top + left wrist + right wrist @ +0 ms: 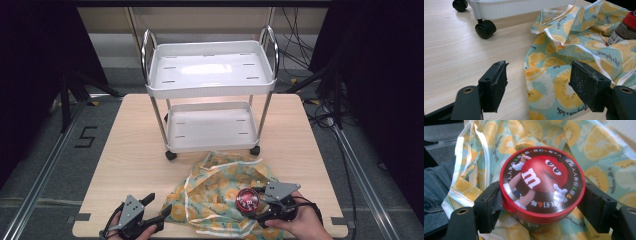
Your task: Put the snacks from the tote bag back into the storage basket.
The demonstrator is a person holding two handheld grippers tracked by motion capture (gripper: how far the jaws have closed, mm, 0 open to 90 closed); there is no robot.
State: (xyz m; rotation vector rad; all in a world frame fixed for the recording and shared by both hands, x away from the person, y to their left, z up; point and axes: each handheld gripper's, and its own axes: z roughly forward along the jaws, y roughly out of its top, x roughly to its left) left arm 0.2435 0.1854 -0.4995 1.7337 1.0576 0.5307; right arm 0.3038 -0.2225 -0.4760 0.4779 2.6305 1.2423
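Your right gripper [541, 202] has its two black jaws clamped on the sides of a round candy can [542, 185], just under its red lid [541, 178]. The lid faces the right gripper view; it carries a red cartoon candy figure with a white "m" and a ring of small lettering. In the high view the can [247, 199] sits upright in your right gripper [260, 204] over the near right part of the table [130, 130], above the fruit-print bag [220, 192].

Your left gripper [539, 85] has its jaws wide apart and holds nothing. The near left edge of the bag [564, 75] lies between them, touching neither pad as far as you can see. In the high view your left gripper [156, 207] rests low at the near left of the table, just beside the bag.

The bag is crumpled flat on the wood; whether anything is inside it you cannot tell.

Beyond the bag stands a white two-shelf cart [210, 80] on black castors, and both of its trays are bare.
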